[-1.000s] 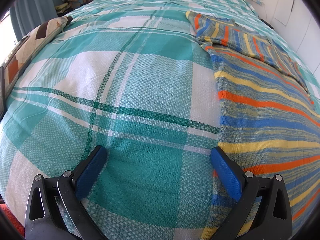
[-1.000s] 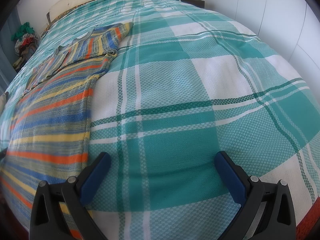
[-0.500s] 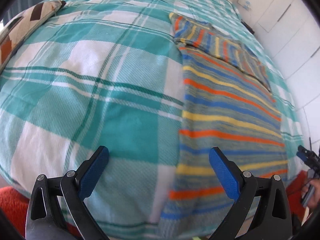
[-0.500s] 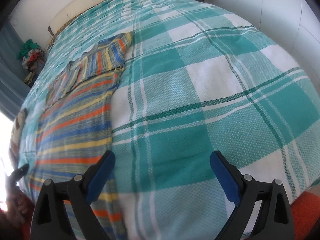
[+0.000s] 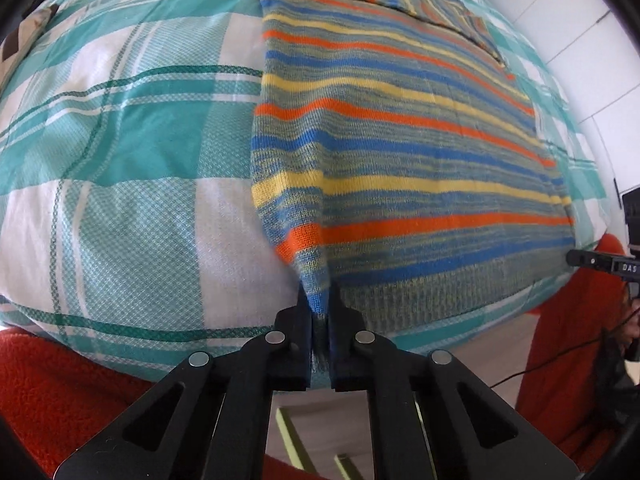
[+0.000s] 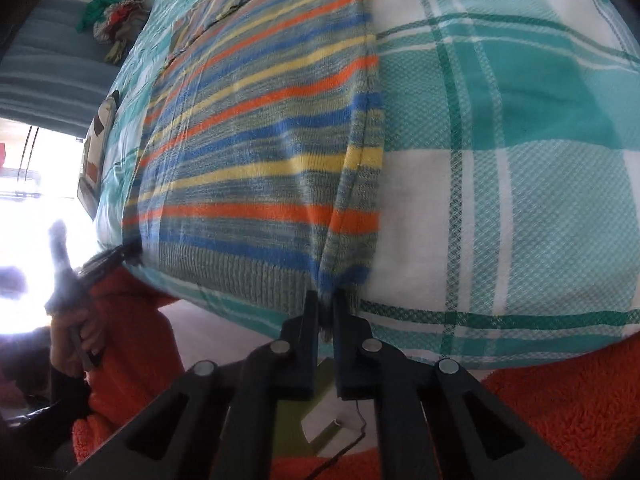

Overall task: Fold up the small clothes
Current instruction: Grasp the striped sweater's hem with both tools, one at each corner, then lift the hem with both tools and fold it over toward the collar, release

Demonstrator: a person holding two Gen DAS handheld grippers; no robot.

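A knit sweater (image 5: 400,128) striped in orange, blue, yellow and grey lies flat on the teal plaid bedspread (image 5: 140,160), hem toward me. My left gripper (image 5: 320,312) is closing its jaws on the sweater's lower left hem corner, and the knit is pinched between the pads. In the right wrist view the same sweater (image 6: 260,120) shows its lower right corner lifted into a fold. My right gripper (image 6: 327,312) is closing its jaws on that corner, with fabric squeezed between them.
The bed's front edge runs just below both grips, above pale floor (image 5: 460,344). A person's orange fleece clothing (image 6: 560,400) fills the lower corners. A patterned pillow (image 5: 24,36) lies at the far left, and a bundle of clothes (image 6: 116,20) sits beyond the bed.
Both grippers tilted down and moved inward to the sweater's bottom corners. Both went from wide open to closed on the hem.
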